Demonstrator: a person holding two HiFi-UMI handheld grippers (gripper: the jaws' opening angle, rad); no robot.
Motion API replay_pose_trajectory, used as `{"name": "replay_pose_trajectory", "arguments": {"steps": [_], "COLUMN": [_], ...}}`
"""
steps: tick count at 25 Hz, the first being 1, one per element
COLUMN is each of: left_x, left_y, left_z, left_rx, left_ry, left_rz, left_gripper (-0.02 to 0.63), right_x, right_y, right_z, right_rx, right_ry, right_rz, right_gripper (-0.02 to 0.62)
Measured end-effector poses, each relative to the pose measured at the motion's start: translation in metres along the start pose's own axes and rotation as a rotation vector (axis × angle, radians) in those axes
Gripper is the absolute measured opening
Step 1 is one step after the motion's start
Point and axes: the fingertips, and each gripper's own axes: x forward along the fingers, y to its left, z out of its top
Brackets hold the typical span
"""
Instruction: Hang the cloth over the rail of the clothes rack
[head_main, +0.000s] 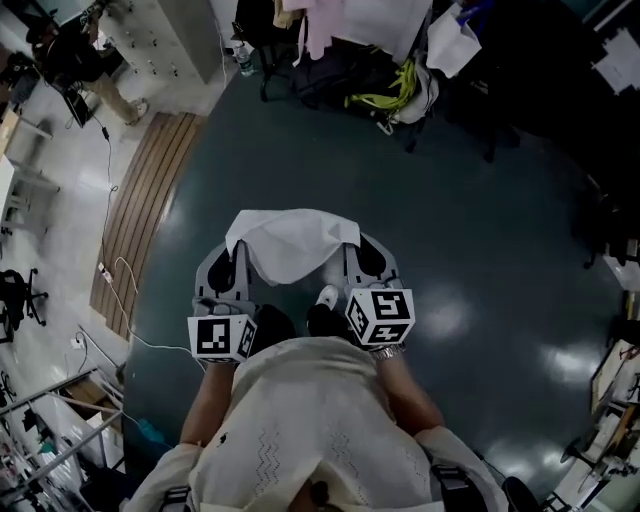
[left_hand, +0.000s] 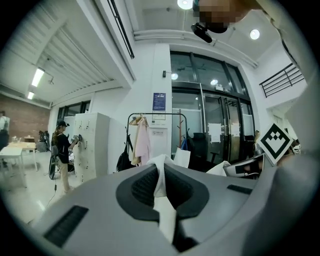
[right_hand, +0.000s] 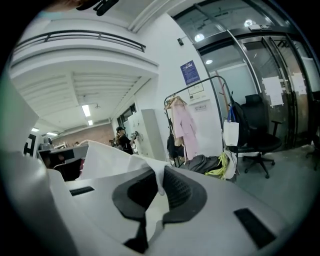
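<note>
1. The left gripper had its jaws pressed together on one edge of the cloth, the white fabric pinched flat between the dark pads and poking out past the tips.
2. The right gripper was clamped the same way on the opposite edge, a fold of cloth rising between its pads.
3. Between the two grippers the cloth hung in a shallow sag, held just in front of the person's chest, above the dark floor.
4. Well ahead of both grippers stood the clothes rack, its top rail bare at the middle, with a pink garment hanging at its left end.
5. Farther off to the left of the left gripper, a person stood at white lockers.
6. To the right of the rack, ahead of the right gripper, sat a black office chair.
</note>
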Motion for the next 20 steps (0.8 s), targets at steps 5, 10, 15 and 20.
{"name": "replay_pose_trajectory", "arguments": {"steps": [5,10,15,20], "left_x": [0.046,0.114,0.191,0.274], "left_y": [-0.003,0.006,0.021,0.053], "left_z": [0.006,0.003,-0.015,-0.002], "left_rx": [-0.008,-0.009,-0.061,-0.084], "left_ry": [-0.004,0.001,0.017,0.025], "left_rz": [-0.024,-0.104,-0.203,-0.310], "left_gripper": [0.015,0.015,0.015,0.015], "right_x": [0.024,0.060,0.106,0.166], "right_y": [-0.025,-0.057,-0.090,-0.101], "right_z": [0.021,0.027,0.035,0.075], "right_rx": [0.024,0.040,0.043,0.034], "right_ry": [-0.017,0.005,0.031,0.037], "right_rz": [-0.018,-0.104,-0.219,-0.313], "right_gripper": [0.033,0.033,0.034,0.033]}}
